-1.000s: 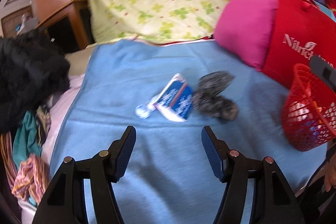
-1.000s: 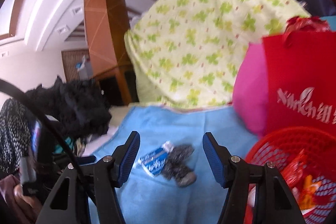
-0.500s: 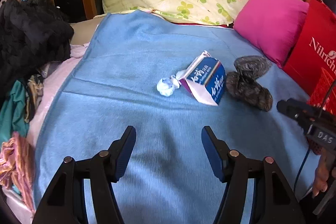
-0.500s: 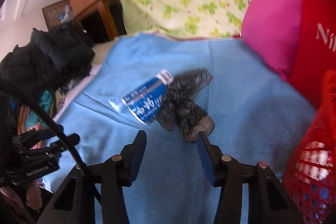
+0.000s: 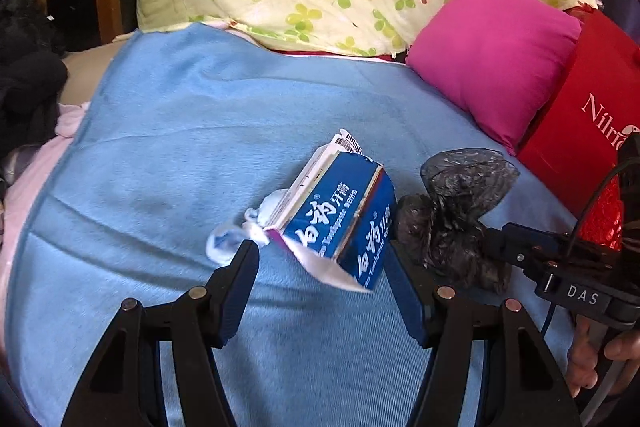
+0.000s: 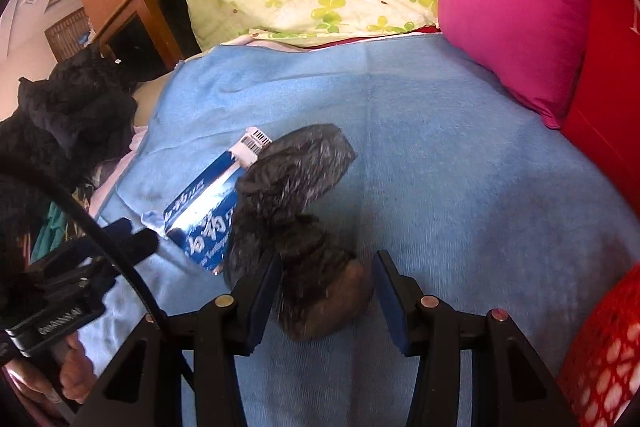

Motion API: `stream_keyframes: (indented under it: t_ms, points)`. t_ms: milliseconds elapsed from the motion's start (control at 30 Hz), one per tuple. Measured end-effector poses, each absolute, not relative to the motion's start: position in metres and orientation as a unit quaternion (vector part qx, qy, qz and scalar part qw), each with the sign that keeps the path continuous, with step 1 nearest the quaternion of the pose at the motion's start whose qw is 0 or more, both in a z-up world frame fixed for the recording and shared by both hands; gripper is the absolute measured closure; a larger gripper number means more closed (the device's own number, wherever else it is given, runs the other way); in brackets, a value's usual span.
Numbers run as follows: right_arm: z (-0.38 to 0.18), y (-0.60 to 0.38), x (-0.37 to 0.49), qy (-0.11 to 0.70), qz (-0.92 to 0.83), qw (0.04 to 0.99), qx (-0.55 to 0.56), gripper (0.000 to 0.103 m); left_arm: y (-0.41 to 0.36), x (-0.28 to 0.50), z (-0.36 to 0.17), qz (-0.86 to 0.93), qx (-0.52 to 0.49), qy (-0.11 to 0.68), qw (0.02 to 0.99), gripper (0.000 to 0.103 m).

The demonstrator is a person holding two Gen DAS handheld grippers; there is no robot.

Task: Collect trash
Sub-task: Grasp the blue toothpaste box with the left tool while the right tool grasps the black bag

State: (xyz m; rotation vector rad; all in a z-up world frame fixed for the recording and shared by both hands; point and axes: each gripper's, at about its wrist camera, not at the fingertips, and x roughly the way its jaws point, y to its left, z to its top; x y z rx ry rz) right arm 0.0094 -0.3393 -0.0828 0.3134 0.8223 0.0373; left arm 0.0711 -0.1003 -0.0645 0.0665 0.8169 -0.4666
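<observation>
Now my right gripper, unclenched, straddles crumpled black plastic bag lower centre for pickup; left gripper, unclenched, frames blue cardboard toothpaste box.

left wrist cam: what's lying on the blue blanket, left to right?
White crumpled tissue → blue toothpaste box → crumpled black plastic bag, all on the blue blanket.

The right tongs have just been narrowing and now straddle the near end of a crumpled black bag on the blue blanket, pads not pressing it. A blue carton lies against the bag's left side.
</observation>
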Motion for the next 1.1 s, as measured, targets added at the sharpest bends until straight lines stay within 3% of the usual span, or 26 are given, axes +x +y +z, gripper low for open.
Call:
stream_keyframes:
  t_ms: [200,267,500,767,1100]
  points:
    - [-0.095,-0.347,0.031,0.417,0.038,0.890,0.181,0.056,-0.105,0.091,-0.082,-0.233,0.024,0.419,0.877,0.038]
    - [-0.097,-0.348,0.034,0.422,0.052,0.884,0.196,0.058,-0.107,0.096,-0.090,-0.237,0.016,0.436,0.868,0.054]
    - [-0.107,-0.343,0.039,0.441,0.085,0.868,0.210,0.059,-0.099,0.097,-0.091,-0.242,-0.010,0.443,0.863,0.061]
    - [-0.102,-0.327,0.035,0.443,0.103,0.871,0.186,0.070,-0.085,0.082,-0.077,-0.227,-0.007,0.441,0.869,0.062]
    - [-0.094,-0.319,0.015,0.453,0.102,0.868,0.175,0.076,-0.062,0.055,-0.066,-0.182,0.023,0.444,0.877,0.062]
